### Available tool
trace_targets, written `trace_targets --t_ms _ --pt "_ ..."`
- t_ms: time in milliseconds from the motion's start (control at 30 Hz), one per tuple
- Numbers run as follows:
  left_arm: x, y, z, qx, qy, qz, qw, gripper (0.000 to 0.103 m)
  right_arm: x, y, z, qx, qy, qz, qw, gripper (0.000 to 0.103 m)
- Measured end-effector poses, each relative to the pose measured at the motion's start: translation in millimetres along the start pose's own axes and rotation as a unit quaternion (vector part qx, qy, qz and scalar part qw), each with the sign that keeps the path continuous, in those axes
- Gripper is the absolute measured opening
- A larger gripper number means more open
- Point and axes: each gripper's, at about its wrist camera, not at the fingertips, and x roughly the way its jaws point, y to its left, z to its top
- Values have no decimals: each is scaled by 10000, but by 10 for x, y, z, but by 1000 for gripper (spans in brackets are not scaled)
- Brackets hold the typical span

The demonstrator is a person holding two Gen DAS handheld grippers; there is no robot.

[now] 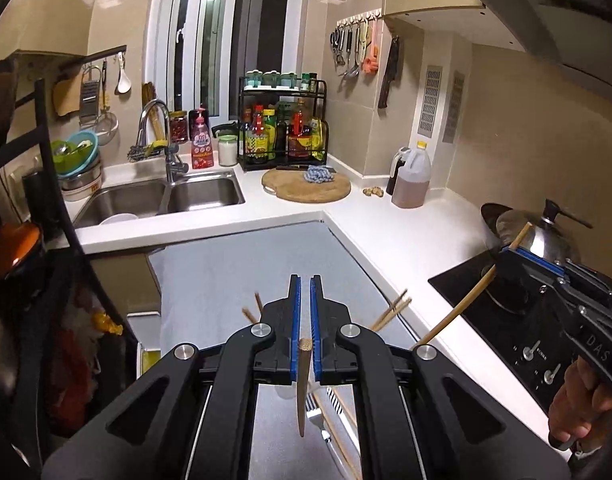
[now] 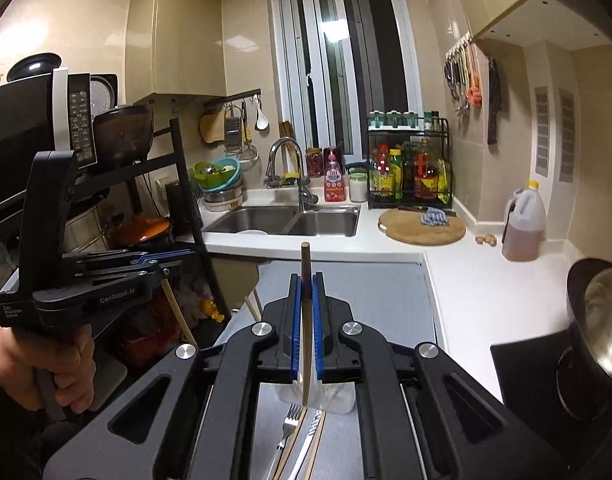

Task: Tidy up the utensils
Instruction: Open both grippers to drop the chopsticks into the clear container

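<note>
Left tongs point(image 1: 304, 354) clamped tight on one wooden chopstick point(image 1: 303, 392), right tongs point(image 2: 306, 336) likewise gripping another chopstick point(image 2: 305, 320); both raised above grey tabletop point(image 2: 370, 292) bearing fork point(image 2: 289, 424).

White L-shaped desk point(image 2: 462, 280) with a grey mat point(image 2: 370, 292) on the near section. On the mat: a fork point(image 2: 288, 424), loose chopsticks point(image 2: 316, 446) beside it and a clear container point(image 2: 338, 398). Further back: round wooden cutting board point(image 2: 422, 230) with a blue cloth point(image 2: 434, 216) on it, oil jug point(image 2: 524, 226), spice rack point(image 2: 410, 164), black cooktop point(image 1: 502, 304).
</note>
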Motion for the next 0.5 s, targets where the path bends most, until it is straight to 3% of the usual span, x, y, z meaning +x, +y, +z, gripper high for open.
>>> trace_targets --t_ms 233,500 --pt "125 17 579 -61 -262 -72 9996 5 180 -103 353 -14 -121 -49 9999 5" --pt "538 13 736 -28 -188 -80 9998 5 607 -271 311 41 137 -130 9998 5"
